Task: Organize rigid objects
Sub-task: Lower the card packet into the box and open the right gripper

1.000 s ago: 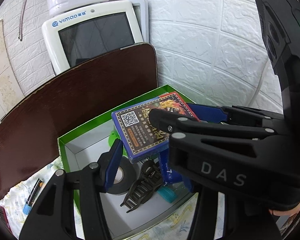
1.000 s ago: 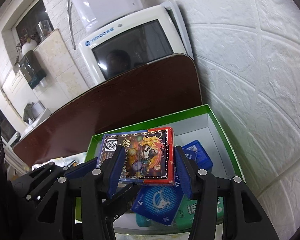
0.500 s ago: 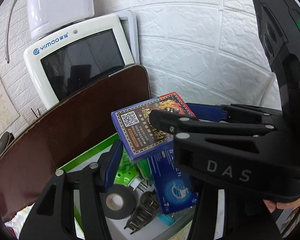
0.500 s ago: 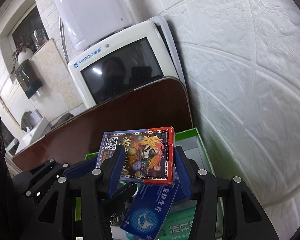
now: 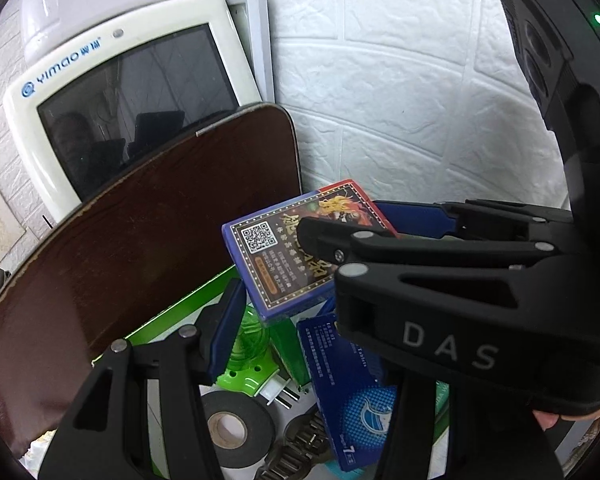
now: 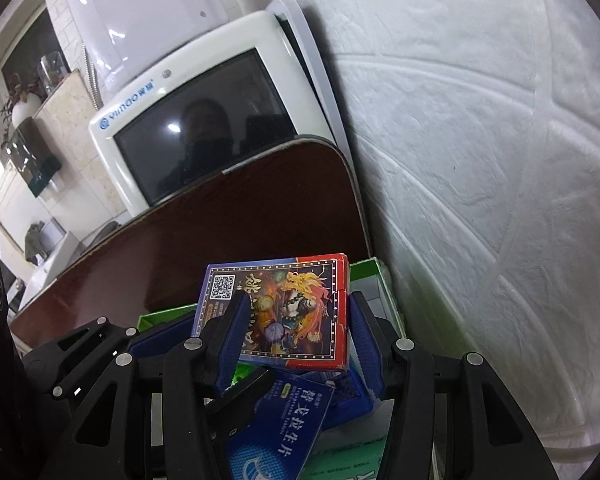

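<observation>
Right gripper closed on a blue-and-red card box printed with a dragon and a QR code, blue pads pressed to its two sides, box raised above the green-rimmed box and tilted slightly. Same card box seen from the left wrist view, crossed by the black body of the right gripper marked DAS. Left gripper spread wide with nothing between its fingers; only the near blue pad clearly visible, poised over the green-rimmed box just beside the card box. Below, inside the green-rimmed box: a blue medicine packet lying slanted under the card box, a roll of black tape flat on the white floor of the box, a bright green plastic piece with metal prongs next to the tape, a dark toothed clip partly hidden at the lower edge, and a pale green carton at the bottom of the right wrist view. Behind the box, a dark brown board leaning upright, then a white YIMAO monitor against the white textured wall. Fingertips of a hand just showing under the right gripper.
</observation>
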`<move>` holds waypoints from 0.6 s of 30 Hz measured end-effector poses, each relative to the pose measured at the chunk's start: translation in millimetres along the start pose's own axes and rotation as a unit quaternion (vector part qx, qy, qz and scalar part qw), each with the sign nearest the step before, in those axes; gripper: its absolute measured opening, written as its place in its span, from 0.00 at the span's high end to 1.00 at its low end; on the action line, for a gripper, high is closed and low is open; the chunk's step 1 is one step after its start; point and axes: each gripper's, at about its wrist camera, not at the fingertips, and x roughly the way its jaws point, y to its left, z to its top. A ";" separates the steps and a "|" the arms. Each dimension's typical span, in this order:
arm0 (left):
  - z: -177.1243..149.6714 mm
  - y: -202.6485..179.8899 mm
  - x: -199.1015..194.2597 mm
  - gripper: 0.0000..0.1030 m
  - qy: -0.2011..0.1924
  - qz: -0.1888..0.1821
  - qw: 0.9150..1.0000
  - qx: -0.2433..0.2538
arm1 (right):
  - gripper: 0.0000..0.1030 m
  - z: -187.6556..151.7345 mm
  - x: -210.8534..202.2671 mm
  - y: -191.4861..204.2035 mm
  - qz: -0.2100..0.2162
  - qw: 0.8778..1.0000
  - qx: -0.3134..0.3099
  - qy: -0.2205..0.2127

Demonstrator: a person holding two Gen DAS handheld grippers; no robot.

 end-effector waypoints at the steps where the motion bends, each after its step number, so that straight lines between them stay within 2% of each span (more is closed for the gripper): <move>1: 0.3 0.4 3.5 0.49 0.003 -0.001 1.000 0.000 | 0.49 -0.1 3.6 -2.0 -0.002 1.000 0.002 0.003; 10: 9.2 7.2 40.6 0.50 0.038 -0.003 0.999 0.002 | 0.49 3.4 34.2 -17.0 -0.006 0.999 0.015 0.031; 18: 5.3 4.6 53.3 0.51 0.052 -0.008 0.998 0.015 | 0.49 9.3 58.5 -27.0 -0.011 0.998 0.024 0.055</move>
